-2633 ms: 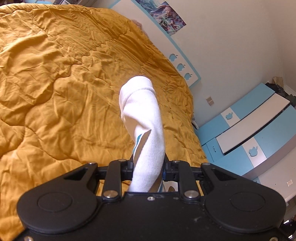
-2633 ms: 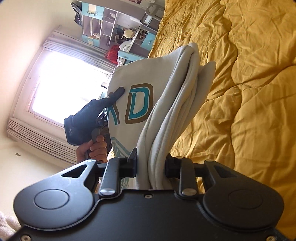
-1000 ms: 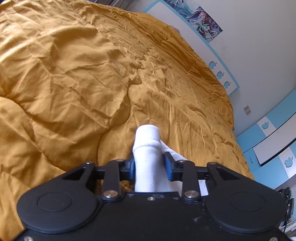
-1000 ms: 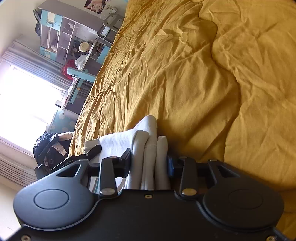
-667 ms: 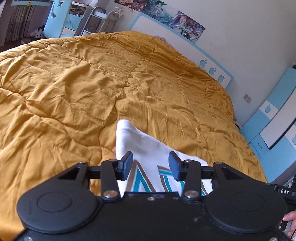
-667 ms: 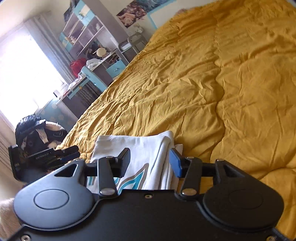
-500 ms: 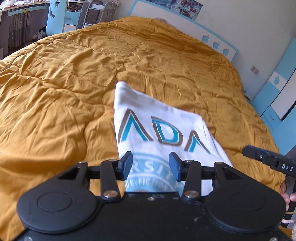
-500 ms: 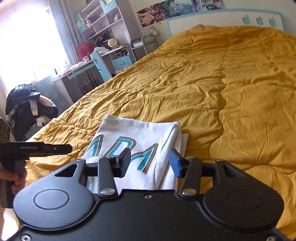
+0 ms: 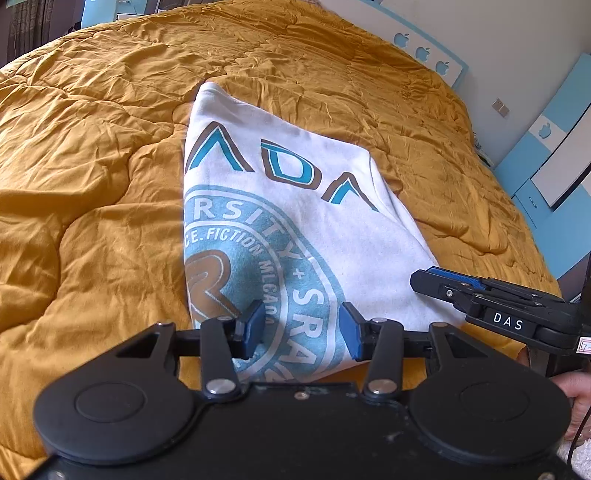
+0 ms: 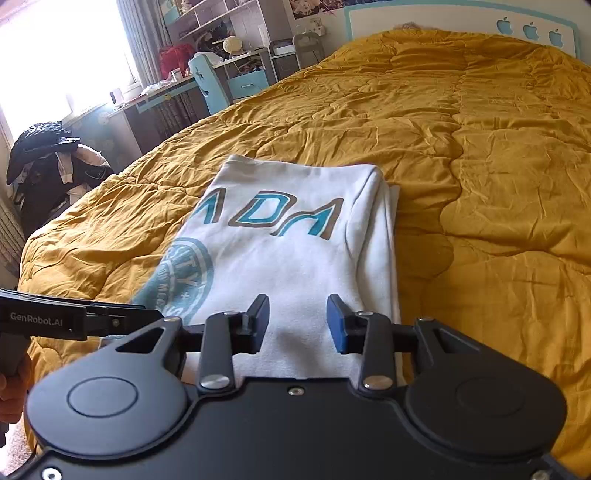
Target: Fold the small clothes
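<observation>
A white folded shirt with teal and brown lettering and a round teal emblem lies flat on the mustard-yellow quilt. My left gripper is open and empty, just above the shirt's near edge. My right gripper is open and empty over the shirt near its folded right side. The right gripper also shows at the right of the left wrist view. The left gripper shows at the left of the right wrist view.
The quilt covers a wide bed with a white and blue headboard. A desk and shelves stand beyond the bed's left side, with dark clothes on a chair. Blue cabinets stand at the right.
Both grippers let go of the folded shirt after lowering it onto the quilt, opened, and drew back towards me, so more of the shirt shows.
</observation>
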A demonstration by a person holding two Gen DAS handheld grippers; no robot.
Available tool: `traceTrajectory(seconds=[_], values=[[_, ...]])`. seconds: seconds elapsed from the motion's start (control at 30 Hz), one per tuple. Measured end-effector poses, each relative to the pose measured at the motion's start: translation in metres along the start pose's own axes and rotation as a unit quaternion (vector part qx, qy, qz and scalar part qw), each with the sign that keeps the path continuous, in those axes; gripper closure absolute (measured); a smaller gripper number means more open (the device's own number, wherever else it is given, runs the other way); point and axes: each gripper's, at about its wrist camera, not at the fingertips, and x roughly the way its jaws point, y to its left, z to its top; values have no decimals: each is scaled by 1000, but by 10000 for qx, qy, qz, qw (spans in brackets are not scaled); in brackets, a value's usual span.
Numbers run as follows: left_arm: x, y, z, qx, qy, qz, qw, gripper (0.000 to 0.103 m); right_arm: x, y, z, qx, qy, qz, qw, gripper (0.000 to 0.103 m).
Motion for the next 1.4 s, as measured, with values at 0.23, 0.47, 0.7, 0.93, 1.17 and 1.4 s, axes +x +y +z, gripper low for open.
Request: traceTrajectory(seconds=[0.23, 0.47, 0.7, 0.93, 1.17, 1.4], values=[[8, -2, -1, 130, 9, 135, 9998, 55, 13, -4, -12, -30, 140, -90, 9999, 78], [-11, -21, 6, 185, -55, 362, 9992, 55, -2, 5, -3, 70, 77, -165, 9998, 54], [-66, -53, -4, 279, -350, 835, 9955, 51, -54, 41, 3, -268, -193, -823, 9961, 29], [-114, -74, -21, 216, -437, 1319, 9901, 48, -93, 71, -6, -36, -12, -1072, 9942, 26], [-137, -85, -38, 143, -317, 1254, 9915, 47, -113, 100, -14, 16, 90, -1117, 9937, 25], [-141, -86, -46, 103, -208, 1413, 9897, 47, -118, 107, -17, 113, 164, -1196, 9926, 24]])
